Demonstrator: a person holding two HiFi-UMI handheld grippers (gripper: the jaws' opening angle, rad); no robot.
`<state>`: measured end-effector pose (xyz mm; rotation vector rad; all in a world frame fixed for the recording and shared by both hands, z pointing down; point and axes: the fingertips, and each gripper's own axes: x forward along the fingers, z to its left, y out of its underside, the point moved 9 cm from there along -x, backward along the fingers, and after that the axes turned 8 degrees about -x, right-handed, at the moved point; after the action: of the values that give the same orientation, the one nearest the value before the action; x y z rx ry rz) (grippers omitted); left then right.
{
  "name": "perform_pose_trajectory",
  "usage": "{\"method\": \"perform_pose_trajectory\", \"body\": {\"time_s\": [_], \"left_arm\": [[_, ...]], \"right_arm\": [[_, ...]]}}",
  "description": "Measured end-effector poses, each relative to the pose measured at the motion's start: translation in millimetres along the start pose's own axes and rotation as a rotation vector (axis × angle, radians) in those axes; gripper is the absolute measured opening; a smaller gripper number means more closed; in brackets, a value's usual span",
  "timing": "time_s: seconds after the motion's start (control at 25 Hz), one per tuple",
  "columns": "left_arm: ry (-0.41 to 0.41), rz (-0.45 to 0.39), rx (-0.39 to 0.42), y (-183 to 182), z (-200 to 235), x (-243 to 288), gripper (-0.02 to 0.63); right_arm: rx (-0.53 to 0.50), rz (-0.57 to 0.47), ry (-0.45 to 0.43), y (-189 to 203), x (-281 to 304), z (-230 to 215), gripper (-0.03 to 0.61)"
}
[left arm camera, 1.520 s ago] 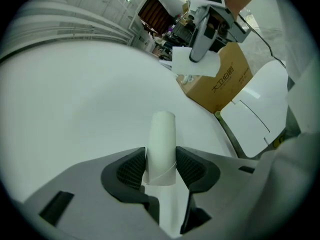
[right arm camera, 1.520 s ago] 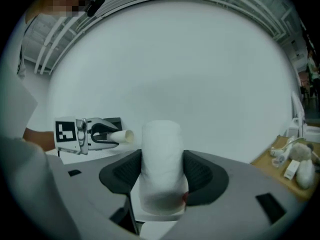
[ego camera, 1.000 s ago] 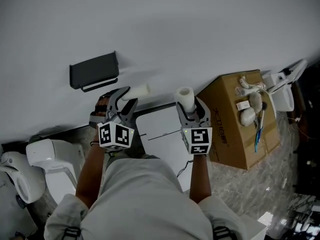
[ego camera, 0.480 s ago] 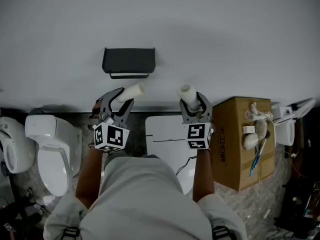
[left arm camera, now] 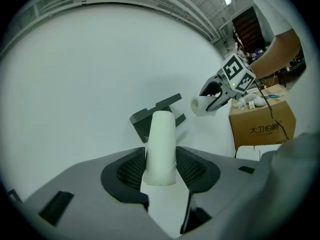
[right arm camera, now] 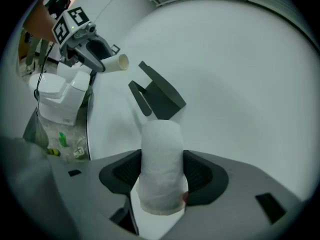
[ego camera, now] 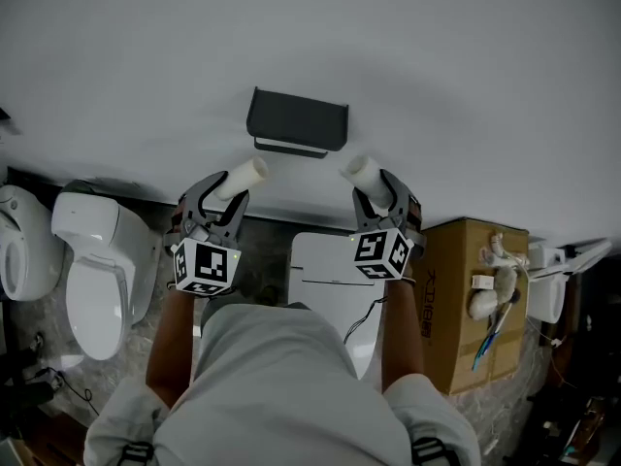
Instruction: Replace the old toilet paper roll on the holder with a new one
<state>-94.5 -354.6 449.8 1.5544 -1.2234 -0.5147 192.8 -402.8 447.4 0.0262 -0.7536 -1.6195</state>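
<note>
A dark grey paper holder (ego camera: 296, 122) hangs on the white wall, between and just beyond my two grippers. My left gripper (ego camera: 221, 202) is shut on a thin, pale roll (ego camera: 243, 176) that juts toward the wall. My right gripper (ego camera: 380, 194) is shut on a fatter white toilet paper roll (ego camera: 361, 171). In the left gripper view the thin roll (left arm camera: 161, 149) stands between the jaws, with the holder (left arm camera: 157, 115) behind it and the right gripper (left arm camera: 225, 84) off to the right. In the right gripper view the fat roll (right arm camera: 160, 174) fills the jaws below the holder (right arm camera: 160, 96).
A white toilet (ego camera: 97, 260) stands at the left, with another fixture (ego camera: 15, 241) beyond it. A cardboard box (ego camera: 475, 299) with white fittings on top sits at the right. A white panel (ego camera: 325, 270) lies on the floor under my arms.
The view has swung left, so the holder now sits between the two grippers instead of off to the left. Both grippers have stayed shut on their rolls and are closer to the holder.
</note>
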Motion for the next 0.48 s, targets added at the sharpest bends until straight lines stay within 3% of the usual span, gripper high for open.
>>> {"method": "perform_pose_trajectory", "body": {"time_s": [0.16,0.48], "left_arm": [[-0.032,0.004,-0.048,11,12,-9,0.207],[-0.056,0.028,-0.079,33,31,-21,0.207]], "right_arm": [[-0.176,0.017,-0.023,-17,15,9,0.265],[-0.340,0.014,-0.033,-47,35,27,0.265]]}}
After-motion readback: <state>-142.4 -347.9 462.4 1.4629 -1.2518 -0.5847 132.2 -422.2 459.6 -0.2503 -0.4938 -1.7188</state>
